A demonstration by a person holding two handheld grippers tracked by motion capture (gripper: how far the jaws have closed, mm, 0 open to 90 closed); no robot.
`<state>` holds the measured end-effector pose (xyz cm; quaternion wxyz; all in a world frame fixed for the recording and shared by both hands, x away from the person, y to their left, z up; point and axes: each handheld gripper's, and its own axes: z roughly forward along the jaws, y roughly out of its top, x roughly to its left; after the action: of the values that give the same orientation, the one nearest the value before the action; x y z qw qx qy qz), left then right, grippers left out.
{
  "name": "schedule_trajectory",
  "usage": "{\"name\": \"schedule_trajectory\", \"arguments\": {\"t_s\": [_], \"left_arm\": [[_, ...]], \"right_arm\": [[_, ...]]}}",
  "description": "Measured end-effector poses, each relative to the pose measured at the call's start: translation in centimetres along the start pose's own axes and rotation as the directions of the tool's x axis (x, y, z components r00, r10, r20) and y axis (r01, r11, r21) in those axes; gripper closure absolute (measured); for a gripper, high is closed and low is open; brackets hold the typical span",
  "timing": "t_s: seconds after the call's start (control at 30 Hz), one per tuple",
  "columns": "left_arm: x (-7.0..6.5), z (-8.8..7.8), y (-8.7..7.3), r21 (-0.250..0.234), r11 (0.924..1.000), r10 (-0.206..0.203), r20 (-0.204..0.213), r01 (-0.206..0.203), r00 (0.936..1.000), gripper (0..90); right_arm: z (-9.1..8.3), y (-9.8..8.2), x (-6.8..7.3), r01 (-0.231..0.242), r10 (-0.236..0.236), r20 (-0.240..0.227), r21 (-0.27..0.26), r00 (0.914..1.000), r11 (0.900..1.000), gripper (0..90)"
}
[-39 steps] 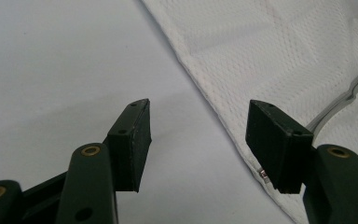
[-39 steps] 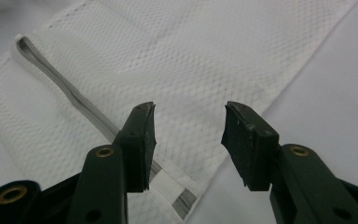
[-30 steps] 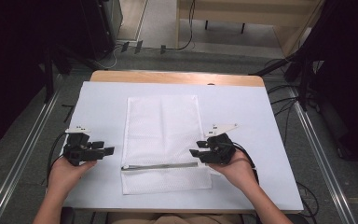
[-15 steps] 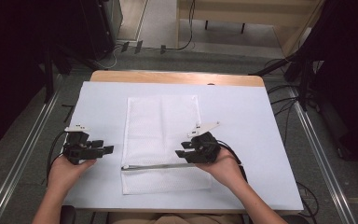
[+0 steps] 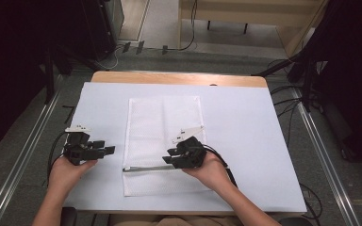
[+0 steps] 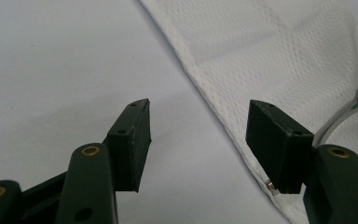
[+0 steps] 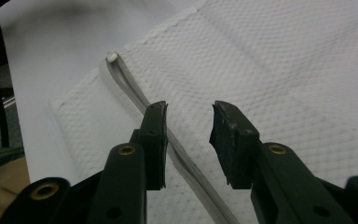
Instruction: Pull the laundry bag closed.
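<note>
So there's a white mesh fabric pouch [image 5: 162,141] lying flat in the middle of the pale sheet covering the wooden table [image 5: 245,122], with a grey zipper [image 5: 146,168] running across its near end. The right gripper [image 5: 172,160] sits over the pouch right at the zipper; its jaws have just been closing, but they're partly apart, the strip passing under one, nothing pinched. The left gripper [image 5: 109,149] hangs just beside the pouch's left edge, jaws wide, holding nothing.
</note>
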<state>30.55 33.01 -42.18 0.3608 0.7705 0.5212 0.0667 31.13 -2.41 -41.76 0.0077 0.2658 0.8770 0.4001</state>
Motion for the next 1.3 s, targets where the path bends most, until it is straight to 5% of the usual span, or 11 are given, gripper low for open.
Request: {"name": "schedule_trajectory", "arguments": {"t_s": [0.57, 1.3], "left_arm": [[0.1, 0.1, 0.1, 0.001, 1.0000, 0.001, 0.004, -0.001, 1.0000, 40.7], [0.3, 0.0, 0.2, 0.002, 1.0000, 0.001, 0.003, -0.001, 1.0000, 40.6]], "right_arm": [[3.7, 0.5, 2.8, 0.033, -0.030, -0.069, 0.039, 0.9972, 0.999, 69.7], [7.2, 1.5, 4.2, 0.024, -0.019, -0.107, 0.040, 0.9941, 0.999, 71.0]]}}
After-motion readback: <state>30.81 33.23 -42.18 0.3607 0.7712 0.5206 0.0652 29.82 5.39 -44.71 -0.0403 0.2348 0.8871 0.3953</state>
